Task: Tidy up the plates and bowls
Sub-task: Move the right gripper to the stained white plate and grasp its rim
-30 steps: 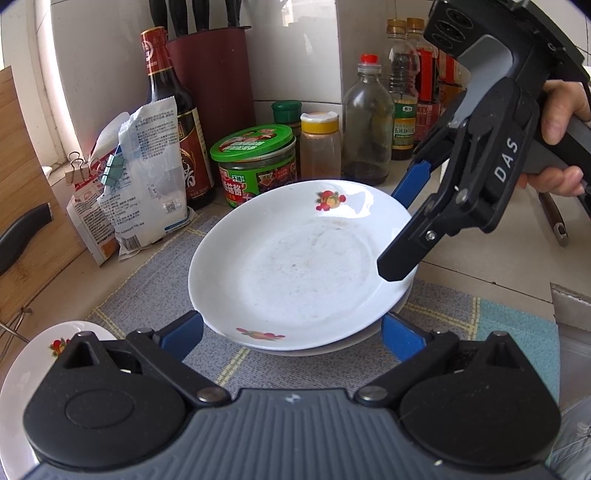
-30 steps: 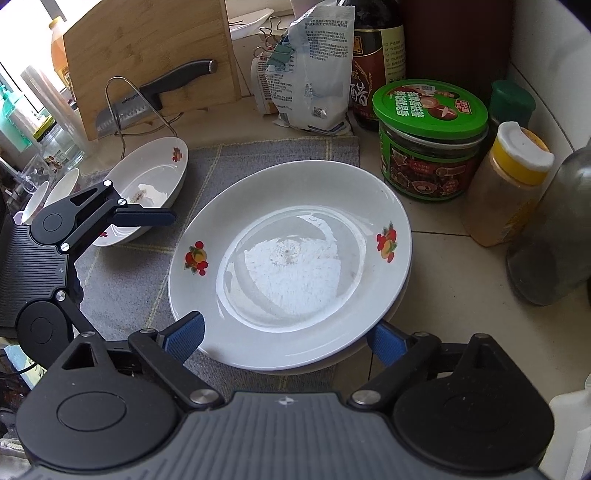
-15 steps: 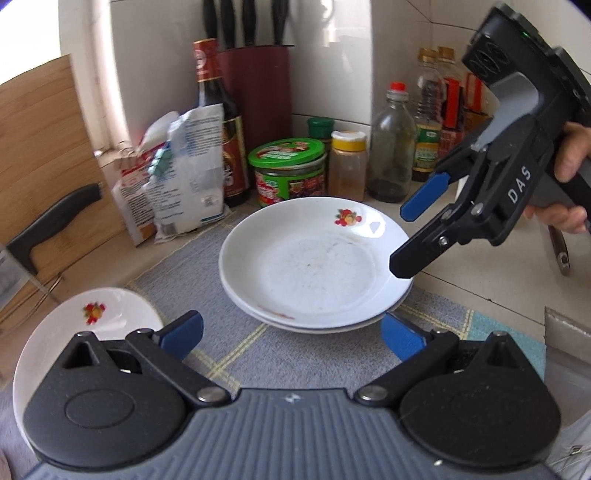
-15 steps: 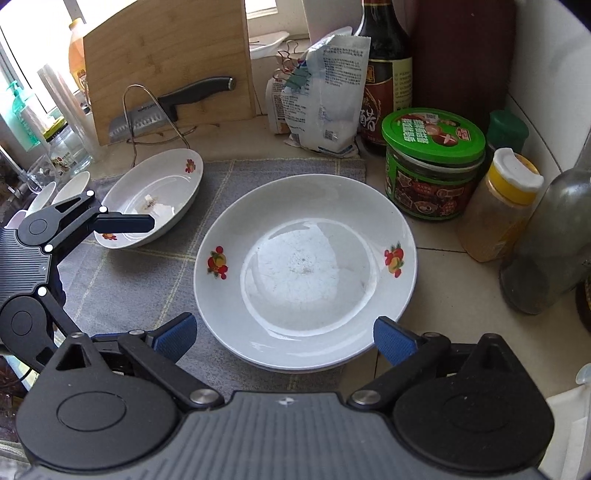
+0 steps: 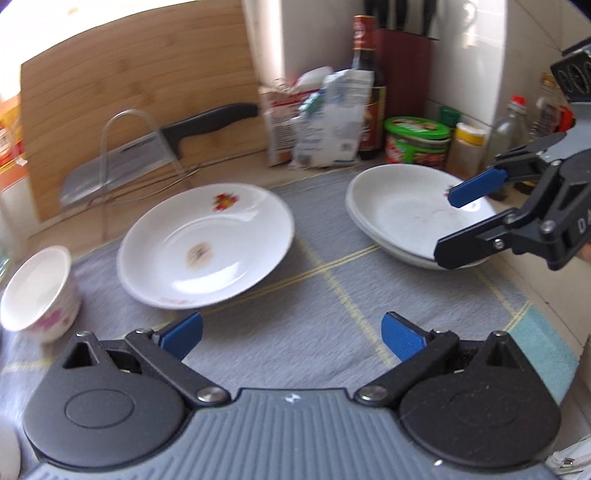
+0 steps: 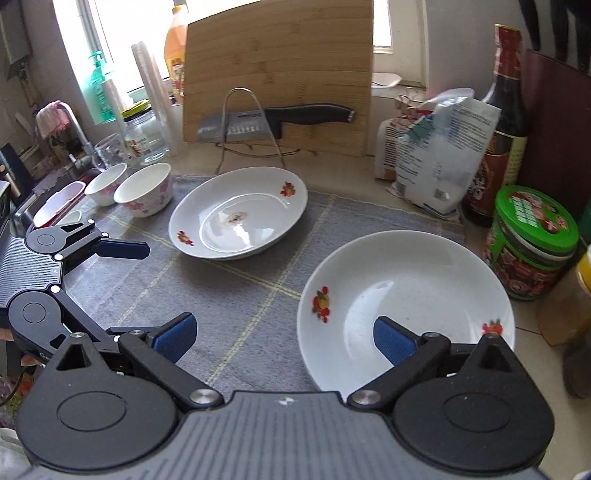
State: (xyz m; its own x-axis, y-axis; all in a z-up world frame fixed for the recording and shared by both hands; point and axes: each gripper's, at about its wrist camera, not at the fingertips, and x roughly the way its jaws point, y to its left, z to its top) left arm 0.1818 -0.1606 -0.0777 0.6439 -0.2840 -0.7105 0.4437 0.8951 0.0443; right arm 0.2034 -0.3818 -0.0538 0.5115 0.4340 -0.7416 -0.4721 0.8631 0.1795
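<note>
Plates sit on my grey mat: the stacked pair at its right end beside the green-lidded jar, and a single plate mid-mat before the cutting board. Two bowls stand left of that plate. My left tongs and right tongs are both spread wide, gripping nothing.

Place: home kitchen
Tabletop: tiled, with grey mat
Far side: bamboo cutting board, cleaver on wire rack
Right: sauce bottle, green-lidded jar, knife block
Left: faucet, window
</note>
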